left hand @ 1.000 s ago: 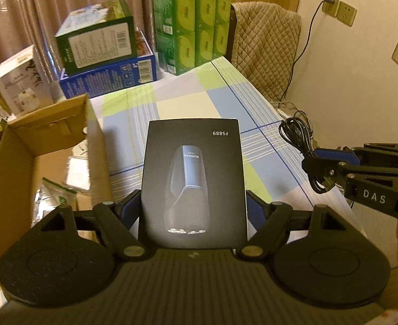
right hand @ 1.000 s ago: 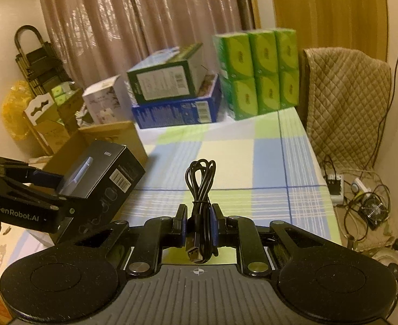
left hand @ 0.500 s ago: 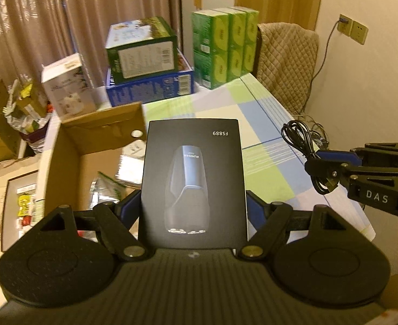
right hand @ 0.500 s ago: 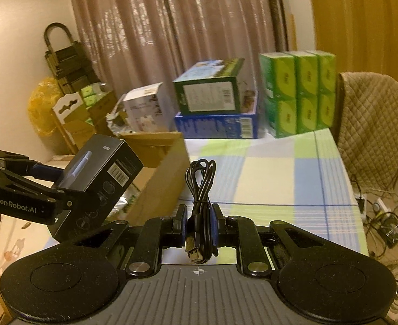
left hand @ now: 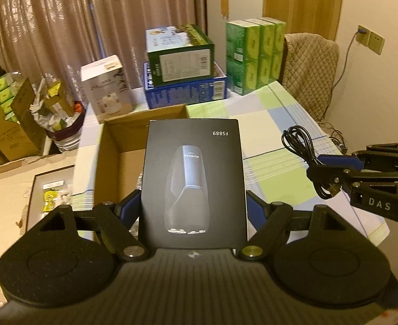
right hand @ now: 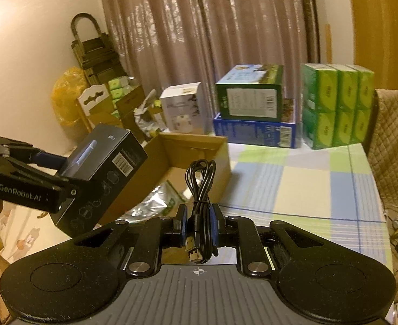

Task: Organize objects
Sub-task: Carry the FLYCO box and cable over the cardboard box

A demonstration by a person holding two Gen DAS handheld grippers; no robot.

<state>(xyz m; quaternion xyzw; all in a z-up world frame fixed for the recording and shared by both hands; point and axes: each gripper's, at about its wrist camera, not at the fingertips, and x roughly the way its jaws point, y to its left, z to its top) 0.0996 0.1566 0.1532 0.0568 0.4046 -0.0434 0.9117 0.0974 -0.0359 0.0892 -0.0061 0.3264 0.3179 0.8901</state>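
My left gripper (left hand: pixel 193 205) is shut on a black shaver box (left hand: pixel 193 173) marked FS889 and holds it in the air over the open cardboard box (left hand: pixel 117 146). The same shaver box (right hand: pixel 104 168) shows at the left of the right wrist view. My right gripper (right hand: pixel 197 219) is shut on a coiled black USB cable (right hand: pixel 200 189), held above the checked tablecloth (right hand: pixel 293 184) just right of the cardboard box (right hand: pixel 199 151). The cable (left hand: pixel 307 157) and right gripper also show at the right of the left wrist view.
Silver and green packets (right hand: pixel 155 203) lie inside the cardboard box. At the table's far end stand a green box on a blue box (left hand: pixel 182 75), stacked green packs (left hand: pixel 255 54) and a white box (left hand: pixel 105 86). A quilted chair (left hand: pixel 309 70) stands at the right, clutter on the floor at the left.
Both grippers have swung left with their loads. The shaver box is now over the cardboard box, and the cable has come up beside that box.
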